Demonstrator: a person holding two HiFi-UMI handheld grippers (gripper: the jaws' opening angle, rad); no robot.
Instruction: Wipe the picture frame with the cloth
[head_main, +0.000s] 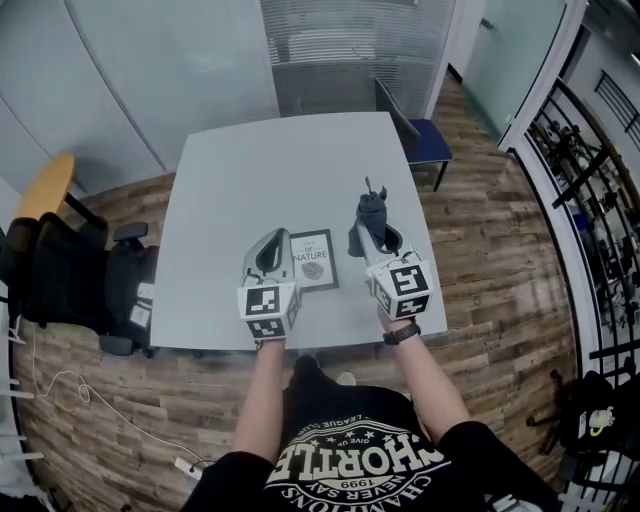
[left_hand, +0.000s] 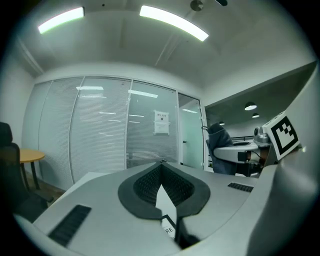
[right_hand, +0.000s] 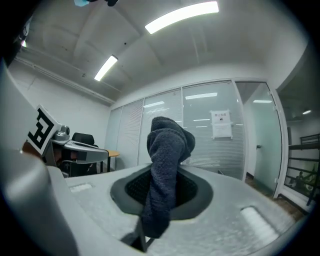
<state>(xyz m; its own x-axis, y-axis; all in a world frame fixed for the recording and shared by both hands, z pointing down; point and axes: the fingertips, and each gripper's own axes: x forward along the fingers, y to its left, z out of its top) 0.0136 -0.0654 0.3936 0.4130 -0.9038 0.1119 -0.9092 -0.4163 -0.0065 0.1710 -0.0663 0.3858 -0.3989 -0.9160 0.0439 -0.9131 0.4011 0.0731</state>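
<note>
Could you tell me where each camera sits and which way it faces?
Head view: on the person's head, facing steeply down at table and picture frame; both forearms show.
Left gripper view: on the left gripper, facing the glass wall along shut jaws.
Right gripper view: on the right gripper, along jaws shut on the cloth.
Both gripper views share the notice.

The person stands at the near edge of the grey desk (head_main: 230, 180) with a gripper in each hand. The picture frame (head_main: 314, 262) lies flat close to that edge, about midway along it. The left gripper (head_main: 277, 238) hangs by the frame's left side, its jaws drawn together. The right gripper (head_main: 373, 222) sits just right of the frame, with a dark cloth (head_main: 371, 208) bunched in its jaws. A blue chair (head_main: 426, 141) stands at the far right corner, and a black office chair (head_main: 70, 272) off the left edge.
</note>
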